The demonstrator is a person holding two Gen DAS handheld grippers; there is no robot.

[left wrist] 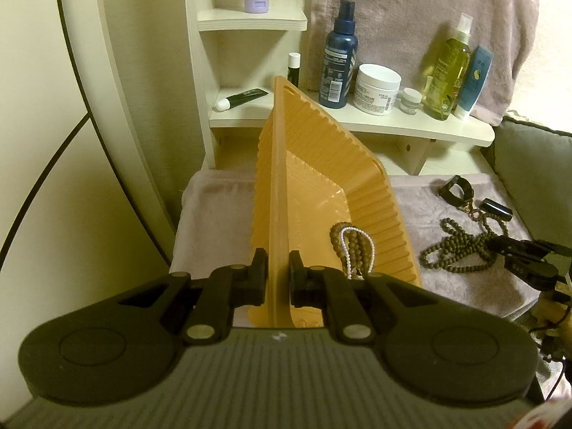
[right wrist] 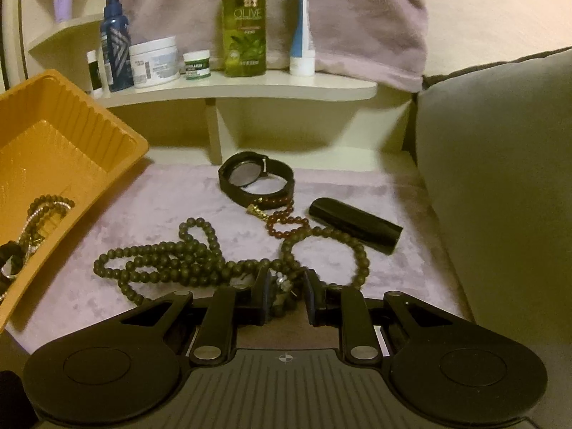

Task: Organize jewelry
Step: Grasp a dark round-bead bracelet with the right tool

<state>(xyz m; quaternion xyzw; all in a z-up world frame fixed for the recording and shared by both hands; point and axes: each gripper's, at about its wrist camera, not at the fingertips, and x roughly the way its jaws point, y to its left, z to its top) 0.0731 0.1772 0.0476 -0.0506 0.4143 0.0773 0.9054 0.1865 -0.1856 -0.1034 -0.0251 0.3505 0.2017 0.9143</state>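
Observation:
My left gripper (left wrist: 278, 275) is shut on the near rim of the orange plastic tray (left wrist: 321, 186) and holds it tilted up. Brown beads and a white pearl strand (left wrist: 352, 246) lie in the tray, which also shows in the right wrist view (right wrist: 71, 136). My right gripper (right wrist: 286, 286) is low on the cloth, its jaws partly closed around the dark bead necklace (right wrist: 171, 261). A black watch (right wrist: 255, 177), a reddish bead bracelet (right wrist: 286, 220) and a black bar (right wrist: 355, 225) lie beyond it. The right gripper also shows in the left wrist view (left wrist: 518, 261).
A pale purple cloth (right wrist: 178, 207) covers the tabletop. A white shelf (right wrist: 250, 87) behind holds bottles and jars, among them a green olive bottle (right wrist: 245, 18) and a blue spray bottle (left wrist: 338, 57). A grey cushion (right wrist: 500, 178) stands on the right.

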